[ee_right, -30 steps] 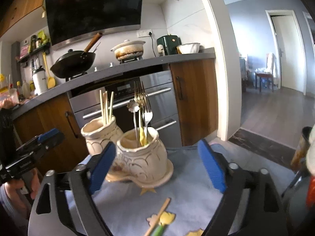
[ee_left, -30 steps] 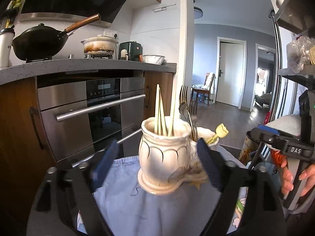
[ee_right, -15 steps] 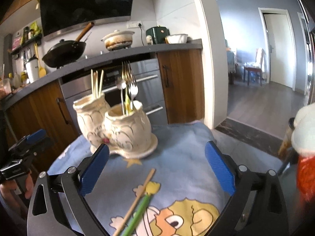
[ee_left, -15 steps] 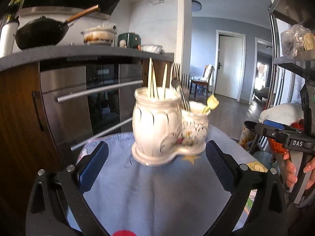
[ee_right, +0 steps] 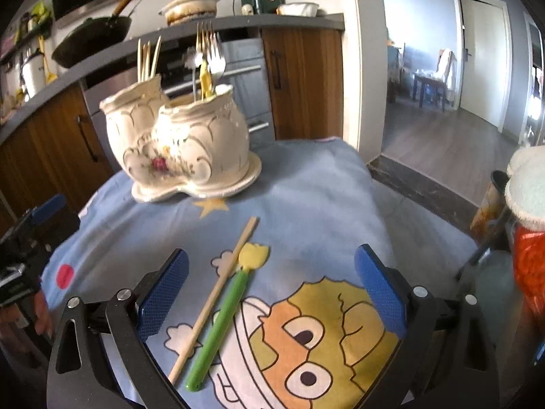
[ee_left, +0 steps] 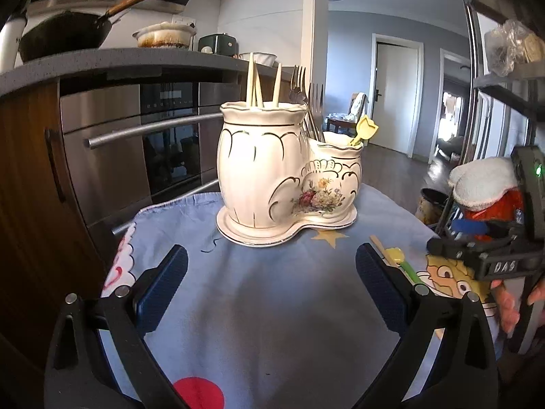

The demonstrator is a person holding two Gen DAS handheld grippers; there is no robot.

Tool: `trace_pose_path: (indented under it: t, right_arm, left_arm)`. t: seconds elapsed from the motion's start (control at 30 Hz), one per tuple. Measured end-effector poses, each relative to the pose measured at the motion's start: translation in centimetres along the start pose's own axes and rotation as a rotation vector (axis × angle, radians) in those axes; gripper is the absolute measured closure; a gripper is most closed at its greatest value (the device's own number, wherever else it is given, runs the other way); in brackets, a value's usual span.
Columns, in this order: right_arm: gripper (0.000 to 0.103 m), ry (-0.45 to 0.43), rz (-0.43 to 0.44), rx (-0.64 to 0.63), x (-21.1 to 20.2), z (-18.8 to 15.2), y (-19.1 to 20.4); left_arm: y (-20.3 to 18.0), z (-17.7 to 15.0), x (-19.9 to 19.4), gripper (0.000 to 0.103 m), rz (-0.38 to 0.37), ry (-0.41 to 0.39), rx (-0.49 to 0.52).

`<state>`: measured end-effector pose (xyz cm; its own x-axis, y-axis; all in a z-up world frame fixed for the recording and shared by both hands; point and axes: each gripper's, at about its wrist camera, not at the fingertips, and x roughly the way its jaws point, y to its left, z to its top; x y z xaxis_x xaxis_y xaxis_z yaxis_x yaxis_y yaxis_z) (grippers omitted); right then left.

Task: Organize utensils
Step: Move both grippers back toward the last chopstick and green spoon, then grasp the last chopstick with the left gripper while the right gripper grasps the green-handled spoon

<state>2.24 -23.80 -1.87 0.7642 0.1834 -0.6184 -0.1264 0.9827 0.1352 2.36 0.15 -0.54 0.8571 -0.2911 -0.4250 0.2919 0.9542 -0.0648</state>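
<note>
A cream ceramic double-pot holder (ee_left: 286, 177) (ee_right: 184, 146) stands on a blue cartoon cloth (ee_left: 272, 306) (ee_right: 316, 197). Chopsticks (ee_left: 253, 80) (ee_right: 147, 58) stick out of its taller pot; forks (ee_left: 308, 102) (ee_right: 209, 54) and a yellow-tipped utensil (ee_left: 366, 129) out of the lower one. A loose chopstick (ee_right: 214, 300) and a green-handled utensil with a yellow head (ee_right: 224, 317) lie on the cloth between the blue pads of my right gripper (ee_right: 270, 293), which is open and holds nothing. My left gripper (ee_left: 270, 289) is open too, well short of the holder, with bare cloth between its pads.
Behind the table run a wooden counter with a steel oven (ee_left: 136, 150), a wok (ee_left: 64, 34) and a pot (ee_left: 165, 35). A doorway with wood floor (ee_right: 442, 136) opens to the right. A rack with an orange and white bundle (ee_left: 487, 187) stands at the table's right.
Both grippers have backed away from the holder and sunk toward the cloth, and their jaws have spread wider. The loose chopstick and green utensil now lie between the right gripper's pads.
</note>
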Motion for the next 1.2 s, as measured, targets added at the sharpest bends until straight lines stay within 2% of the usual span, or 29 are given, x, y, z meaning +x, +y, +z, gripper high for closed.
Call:
trace_pose_path:
  t: [0.1, 0.17, 0.4, 0.47, 0.57, 0.73, 0.8, 0.83, 0.87, 0.93, 1.2]
  right_arm:
    - [0.010, 0.045, 0.008, -0.019, 0.6, -0.5, 0.7]
    - [0.022, 0.070, 0.010, -0.033, 0.8, -0.7, 1.0]
    - [0.050, 0.130, 0.021, -0.055, 1.0, -0.9, 1.9]
    - [0.060, 0.156, 0.022, -0.059, 1.3, -1.0, 2.2]
    - [0.069, 0.193, 0.007, -0.058, 2.0, -1.3, 2.2]
    - [0.070, 0.197, -0.016, -0.082, 3.0, -0.8, 2.3]
    - [0.075, 0.187, -0.015, -0.080, 3.3, -0.6, 2.0]
    - [0.083, 0.180, -0.013, -0.074, 3.4, -0.6, 1.8]
    - [0.087, 0.177, -0.002, -0.066, 3.4, -0.6, 1.5]
    - [0.092, 0.172, 0.026, -0.038, 3.2, -0.6, 0.6]
    - [0.093, 0.103, 0.092, 0.051, 1.6, -0.9, -2.1]
  left_arm:
    - [0.6, -0.4, 0.3, 0.006, -0.032, 0.018, -0.045]
    - [0.7, -0.4, 0.4, 0.006, -0.034, 0.022, -0.051]
    - [0.5, -0.5, 0.3, 0.006, -0.026, 0.021, -0.049]
    - [0.5, -0.4, 0.3, 0.006, -0.023, 0.020, -0.048]
    - [0.3, -0.4, 0.3, 0.006, -0.020, 0.019, -0.041]
    - [-0.4, -0.4, 0.4, 0.006, 0.025, 0.023, -0.003]
    - [-1.1, -0.3, 0.5, 0.006, 0.042, 0.030, 0.030]
    - [-1.2, -0.3, 0.5, 0.006, 0.044, 0.032, 0.040]
    - [-1.7, -0.1, 0.6, 0.006, 0.044, 0.041, 0.056]
    - [-2.2, 0.0, 0.7, 0.006, 0.048, 0.057, 0.076]
    - [-4.3, 0.3, 1.9, 0.006, 0.027, 0.138, 0.044]
